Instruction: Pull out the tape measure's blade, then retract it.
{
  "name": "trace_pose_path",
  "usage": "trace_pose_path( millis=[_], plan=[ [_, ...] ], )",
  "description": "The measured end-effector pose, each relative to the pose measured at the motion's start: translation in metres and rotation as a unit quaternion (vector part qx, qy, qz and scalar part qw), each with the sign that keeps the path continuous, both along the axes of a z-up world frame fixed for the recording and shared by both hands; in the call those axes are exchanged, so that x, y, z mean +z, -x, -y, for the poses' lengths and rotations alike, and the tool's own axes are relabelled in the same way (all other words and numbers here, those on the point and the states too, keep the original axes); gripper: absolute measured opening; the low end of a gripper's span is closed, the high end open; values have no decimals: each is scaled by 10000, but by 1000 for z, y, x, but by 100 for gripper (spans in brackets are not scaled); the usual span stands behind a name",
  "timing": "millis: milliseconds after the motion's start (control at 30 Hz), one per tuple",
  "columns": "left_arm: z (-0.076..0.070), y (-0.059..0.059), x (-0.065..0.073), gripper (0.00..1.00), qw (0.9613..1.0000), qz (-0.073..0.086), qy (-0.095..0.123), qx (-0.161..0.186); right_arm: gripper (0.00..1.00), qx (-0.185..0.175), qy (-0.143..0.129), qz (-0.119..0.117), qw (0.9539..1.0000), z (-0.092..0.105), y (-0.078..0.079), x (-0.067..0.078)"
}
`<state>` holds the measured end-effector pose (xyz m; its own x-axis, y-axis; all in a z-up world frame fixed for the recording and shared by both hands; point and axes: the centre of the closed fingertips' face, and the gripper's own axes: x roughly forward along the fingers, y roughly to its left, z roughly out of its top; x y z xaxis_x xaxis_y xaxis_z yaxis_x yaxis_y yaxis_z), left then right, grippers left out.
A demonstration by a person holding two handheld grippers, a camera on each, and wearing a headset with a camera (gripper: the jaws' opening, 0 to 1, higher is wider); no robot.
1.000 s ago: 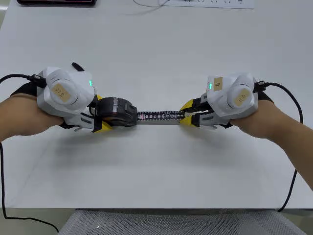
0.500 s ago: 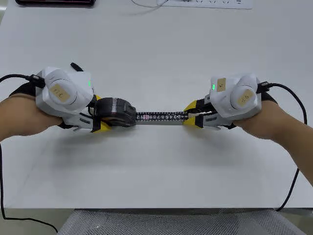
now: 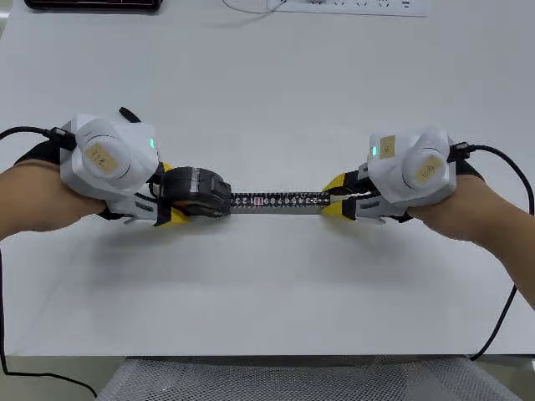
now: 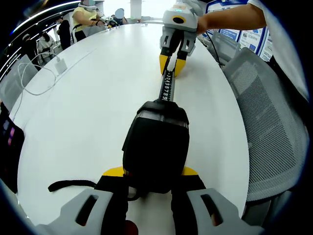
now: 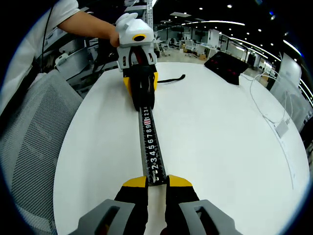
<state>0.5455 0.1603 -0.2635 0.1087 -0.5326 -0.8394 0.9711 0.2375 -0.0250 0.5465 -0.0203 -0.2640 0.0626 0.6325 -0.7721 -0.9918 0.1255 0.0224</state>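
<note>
Case of the tape measure (image 3: 197,191), black, is clamped between the yellow-tipped jaws of the left hand-held gripper (image 3: 171,194), low over the middle of the white tabletop (image 3: 267,284). Its blade (image 3: 280,201) runs straight out to the right hand-held gripper (image 3: 334,197), whose jaws pinch the blade's end. Bare tabletop lies beneath the blade. A black strap (image 3: 128,114) trails behind the left unit. A power strip (image 3: 351,6) and a dark flat item (image 3: 92,3) lie at the far edge, well apart.
</note>
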Motion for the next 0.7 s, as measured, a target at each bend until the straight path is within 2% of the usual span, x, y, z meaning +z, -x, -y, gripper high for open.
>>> trace_pose_path(
  millis=[700],
  plan=[
    [0, 0, 0, 29, 10000, 5, -26, -27, 8, -116, 120, -34, 9999, 20, 1, -2]
  ],
)
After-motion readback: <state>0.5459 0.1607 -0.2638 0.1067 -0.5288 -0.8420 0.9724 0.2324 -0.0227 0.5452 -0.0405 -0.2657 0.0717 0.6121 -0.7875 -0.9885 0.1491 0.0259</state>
